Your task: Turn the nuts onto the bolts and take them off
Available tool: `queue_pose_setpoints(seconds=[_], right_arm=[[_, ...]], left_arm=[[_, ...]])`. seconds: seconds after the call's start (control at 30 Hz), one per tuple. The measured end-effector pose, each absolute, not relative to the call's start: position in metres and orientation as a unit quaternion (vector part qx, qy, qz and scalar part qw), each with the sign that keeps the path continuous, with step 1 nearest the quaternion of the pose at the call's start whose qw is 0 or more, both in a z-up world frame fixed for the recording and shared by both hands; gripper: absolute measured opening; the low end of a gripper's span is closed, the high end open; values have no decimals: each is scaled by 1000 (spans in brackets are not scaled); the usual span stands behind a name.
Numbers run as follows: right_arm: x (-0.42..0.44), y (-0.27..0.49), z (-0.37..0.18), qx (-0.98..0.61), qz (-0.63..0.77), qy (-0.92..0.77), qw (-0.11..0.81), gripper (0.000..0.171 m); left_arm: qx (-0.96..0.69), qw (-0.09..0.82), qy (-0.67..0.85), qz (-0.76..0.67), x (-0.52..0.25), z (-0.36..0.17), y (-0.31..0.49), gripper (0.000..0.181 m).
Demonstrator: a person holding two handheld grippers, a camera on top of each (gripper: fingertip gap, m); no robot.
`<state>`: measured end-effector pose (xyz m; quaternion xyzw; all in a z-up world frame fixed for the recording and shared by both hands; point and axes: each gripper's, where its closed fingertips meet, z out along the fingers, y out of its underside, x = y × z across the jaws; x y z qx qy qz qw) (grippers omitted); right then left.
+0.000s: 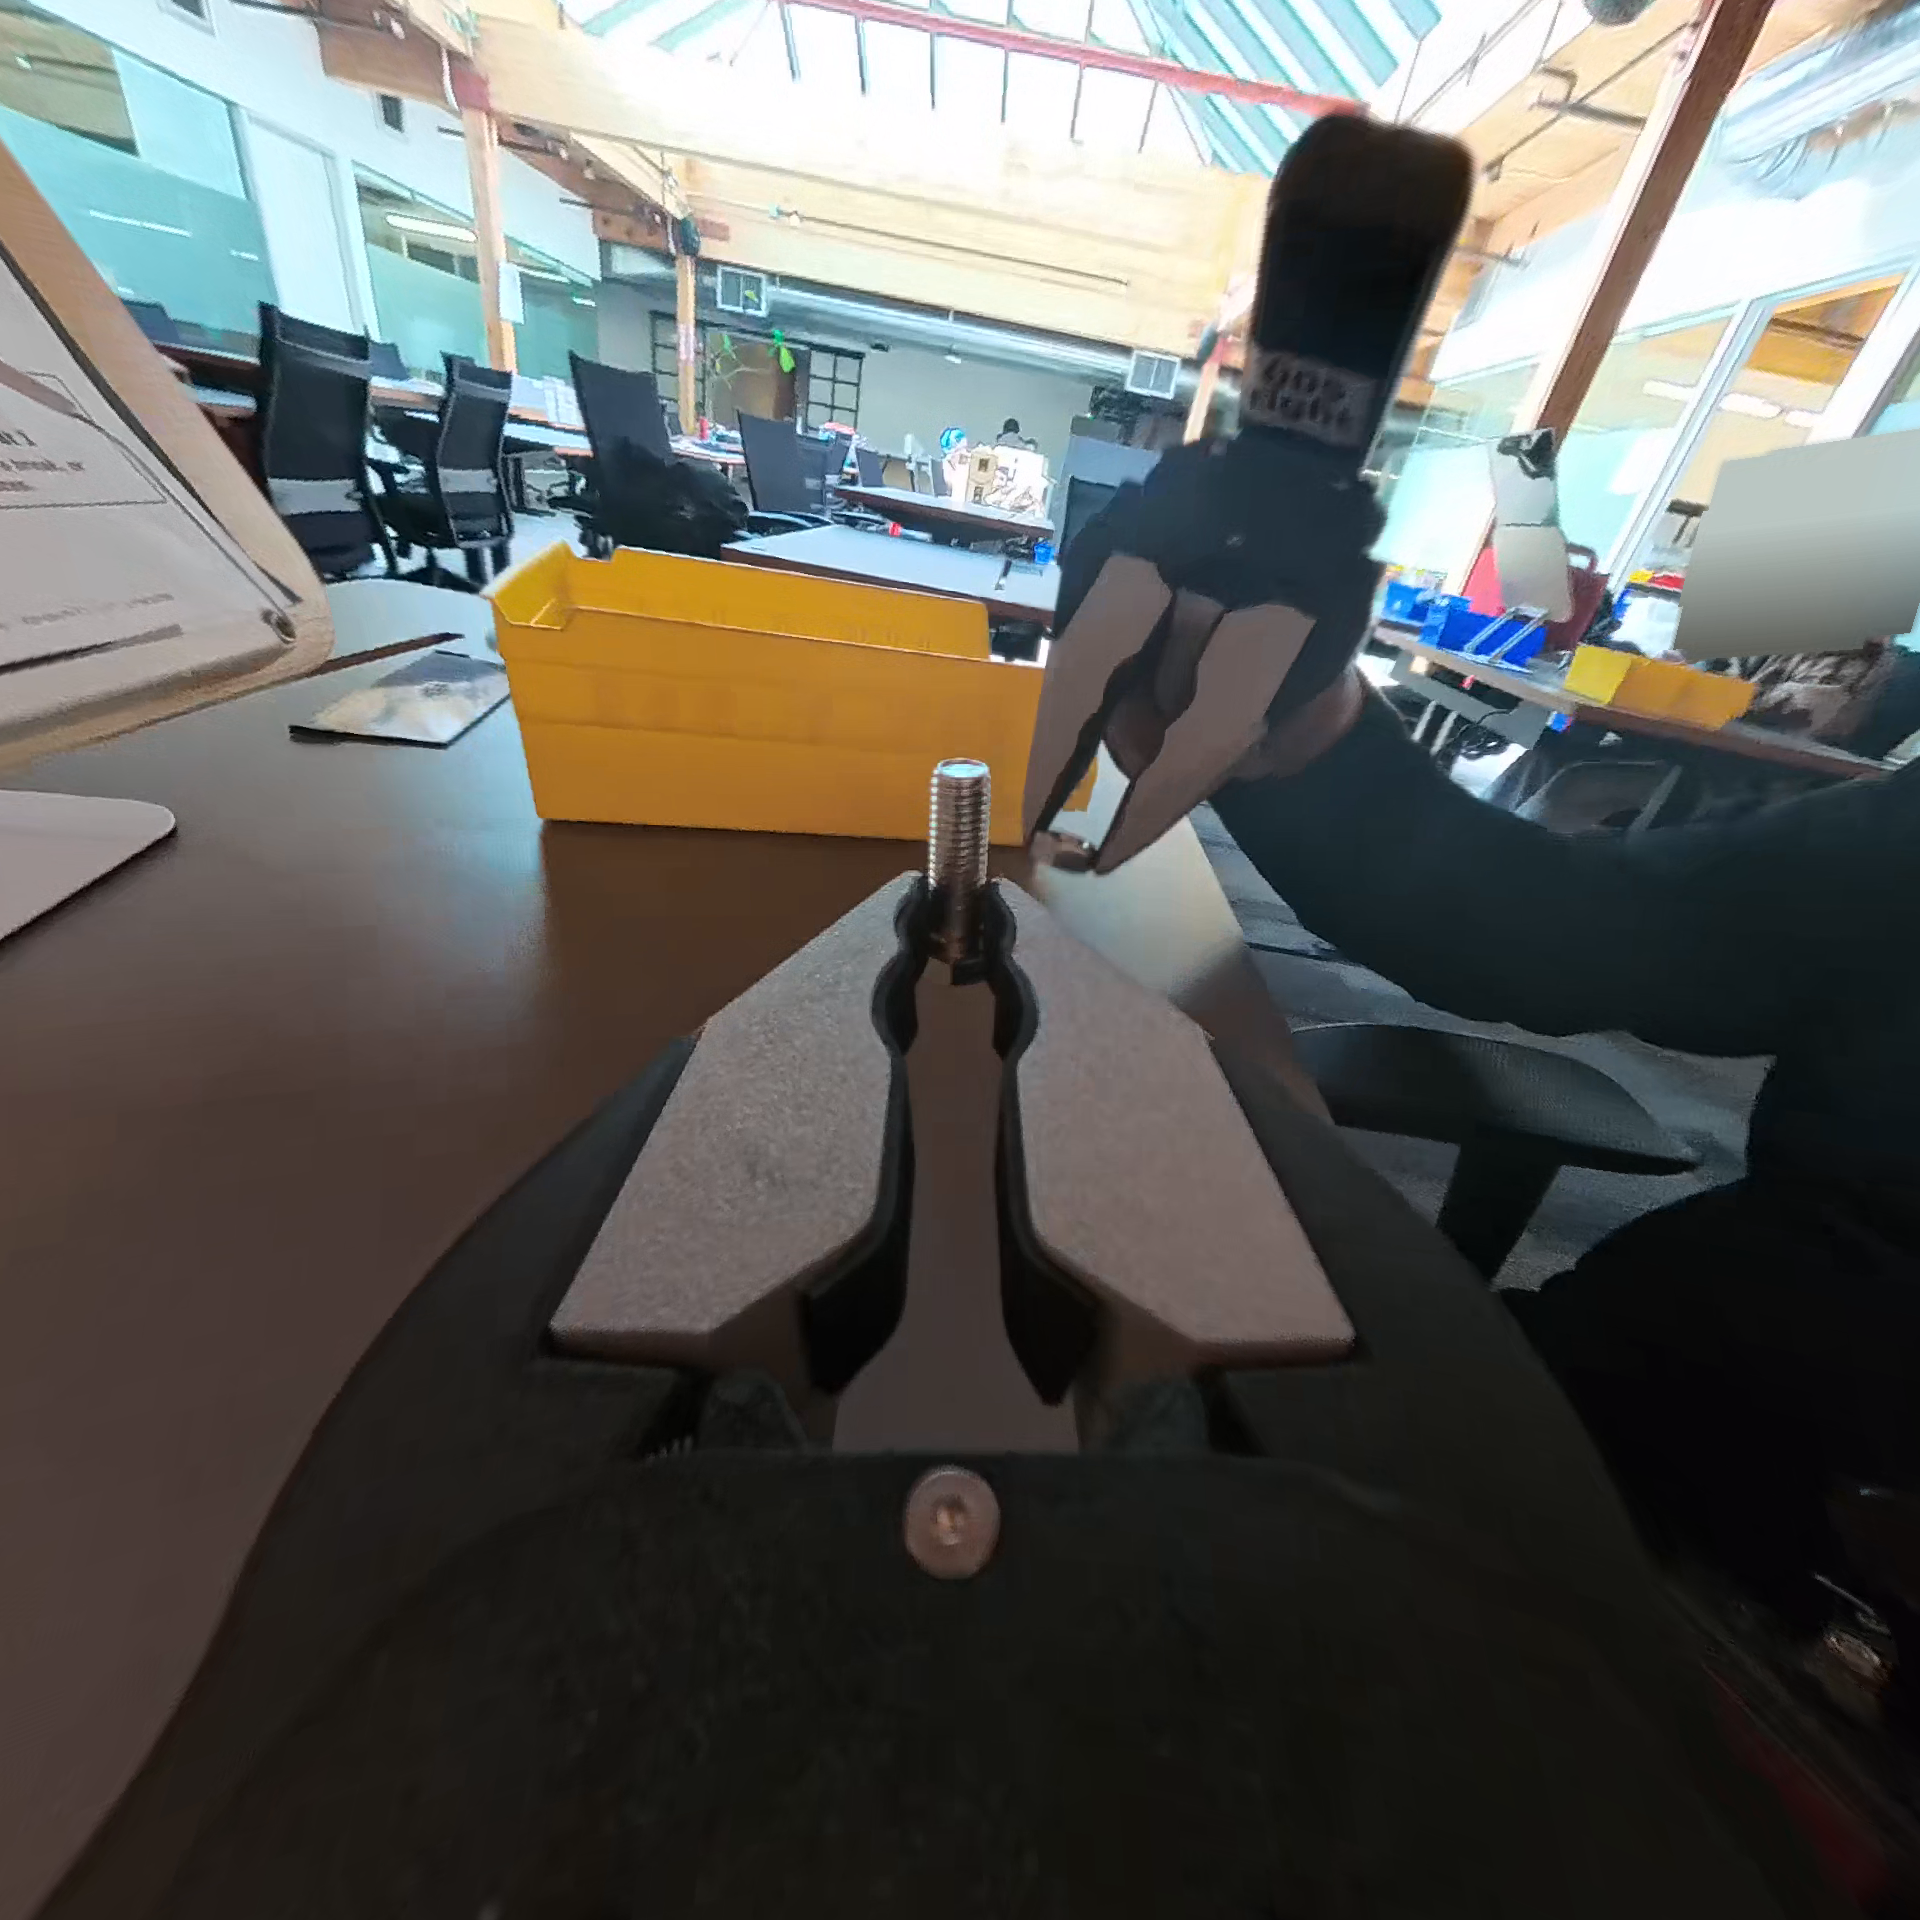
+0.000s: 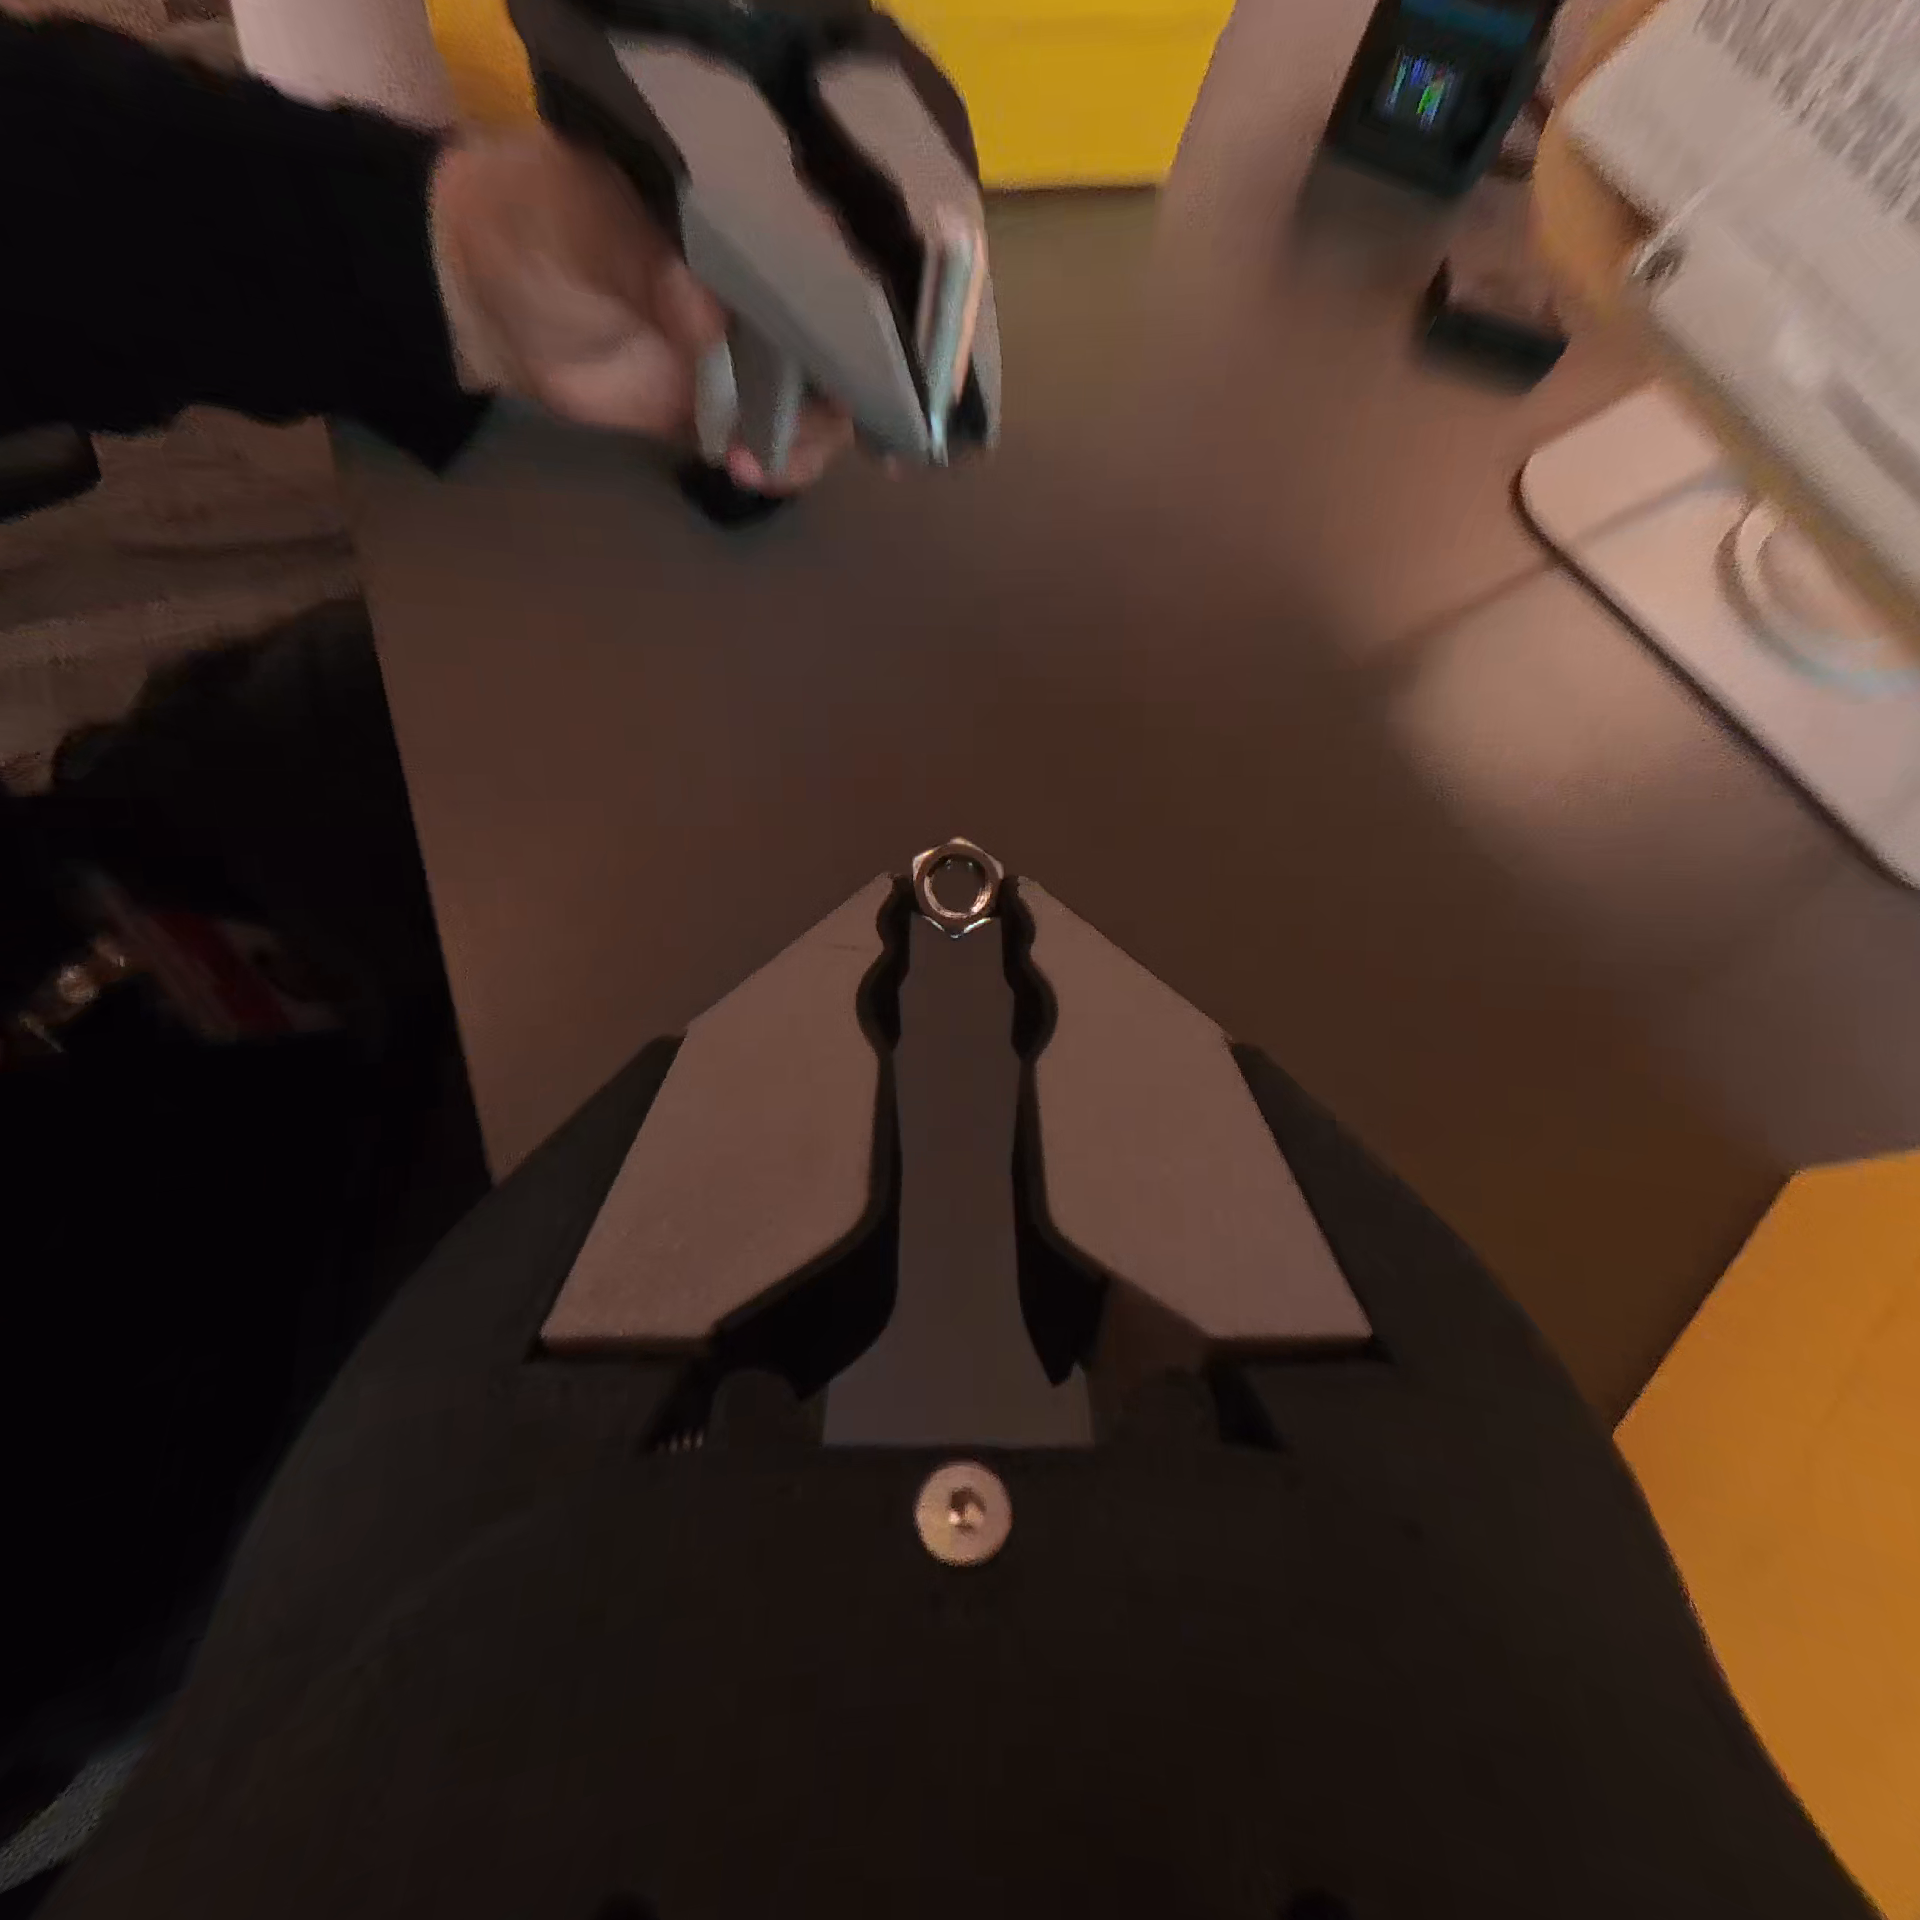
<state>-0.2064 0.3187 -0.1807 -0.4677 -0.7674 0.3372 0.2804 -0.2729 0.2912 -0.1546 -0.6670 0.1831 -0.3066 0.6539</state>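
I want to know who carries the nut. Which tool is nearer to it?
Right. The right tool pinches the nut between its tips; the left tool, apart from it, holds the bolt.

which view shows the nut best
The right wrist view: the nut sits sharp, its hole facing the camera, pinched at the right gripper tips. In the left wrist view it is only a small dark bit between those fingertips.
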Motion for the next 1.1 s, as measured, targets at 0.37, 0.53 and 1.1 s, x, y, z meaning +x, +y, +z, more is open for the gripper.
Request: queue_pose_setpoints(seconds=[0.37,0.53,1.1], right_arm=[[-278,297,-122,-388,391,-805,220,13],[-288,295,-128,-370,352,-836,201,13],[-301,291,-131,-341,310,-870,173,13]], left_arm=[[-702,625,215,-267,-276,-169,306,8],[-686,653,196,-254,-283,-157,304,8],[-691,664,197,-206,-288,-156,306,7]])
